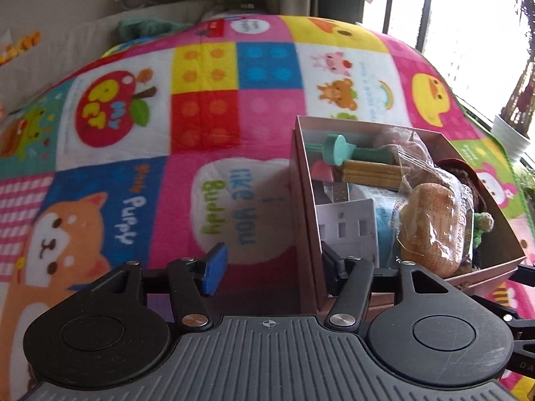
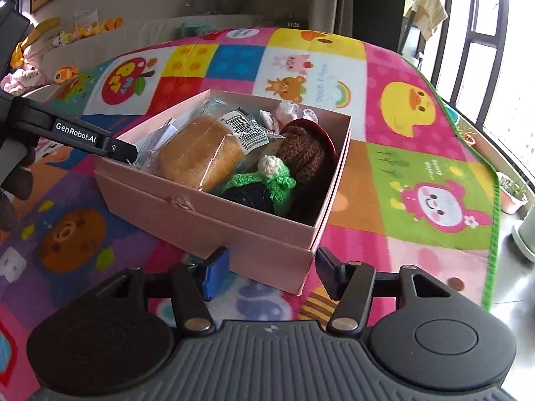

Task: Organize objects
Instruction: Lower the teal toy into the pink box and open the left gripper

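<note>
Pink cardboard box (image 2: 214, 224) looks light but bendy; both grippers (image 1: 267, 269) (image 2: 264, 272) wide open, empty, so grab its wall.

**A bright patchwork blanket with one pink box on it**

A children's blanket (image 2: 394, 77) covers the whole surface, its squares showing ducks, a puppy, an apple and toy bricks. A pink cardboard box (image 2: 234, 230) sits directly on it, open-topped and full. Near the blanket's green edge, a small brown coin-like disc (image 2: 455, 283) lies on the pink square.
</note>
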A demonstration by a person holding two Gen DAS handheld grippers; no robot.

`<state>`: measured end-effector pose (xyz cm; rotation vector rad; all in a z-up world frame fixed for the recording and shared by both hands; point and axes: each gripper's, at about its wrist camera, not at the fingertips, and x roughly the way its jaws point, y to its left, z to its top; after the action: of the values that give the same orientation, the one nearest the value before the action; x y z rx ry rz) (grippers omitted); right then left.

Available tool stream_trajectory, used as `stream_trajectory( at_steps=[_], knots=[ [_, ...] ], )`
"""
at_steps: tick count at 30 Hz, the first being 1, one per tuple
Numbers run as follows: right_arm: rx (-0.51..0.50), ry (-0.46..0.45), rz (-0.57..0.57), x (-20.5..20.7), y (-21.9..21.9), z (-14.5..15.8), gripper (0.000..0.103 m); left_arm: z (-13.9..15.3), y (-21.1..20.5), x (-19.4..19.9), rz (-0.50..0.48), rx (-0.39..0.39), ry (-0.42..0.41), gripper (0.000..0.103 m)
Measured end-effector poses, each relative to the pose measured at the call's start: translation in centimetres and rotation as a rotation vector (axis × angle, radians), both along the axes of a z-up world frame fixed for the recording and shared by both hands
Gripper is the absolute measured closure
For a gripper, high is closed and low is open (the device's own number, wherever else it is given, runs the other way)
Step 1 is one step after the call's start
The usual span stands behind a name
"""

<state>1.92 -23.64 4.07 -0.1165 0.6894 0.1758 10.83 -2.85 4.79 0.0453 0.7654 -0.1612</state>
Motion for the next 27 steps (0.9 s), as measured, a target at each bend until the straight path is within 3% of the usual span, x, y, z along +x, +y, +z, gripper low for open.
stream_trajectory(
  at_steps=[3, 10, 17, 27],
  knots=[
    [-0.007, -0.003, 0.019, 0.7, 2.0, -0.2, 0.045, 0.0, 1.8, 0.1, 0.036, -0.008, -0.018, 0.038],
    [-0.036, -0.008, 0.042, 2.6, 5.3, -0.4, 0.043, -0.5, 5.7, 1.1, 0.087, -0.057, -0.022, 0.023],
    [-0.070, -0.001, 0.033, 3.0, 5.9, -0.5, 0.042, -1.3, 7.1, 1.6, 0.103, -0.100, -0.030, 0.005],
    [-0.101, -0.011, 0.021, 3.3, 6.5, -0.8, 0.042, -1.7, 7.4, 1.6, 0.107, -0.111, -0.053, 0.001]
  ],
)
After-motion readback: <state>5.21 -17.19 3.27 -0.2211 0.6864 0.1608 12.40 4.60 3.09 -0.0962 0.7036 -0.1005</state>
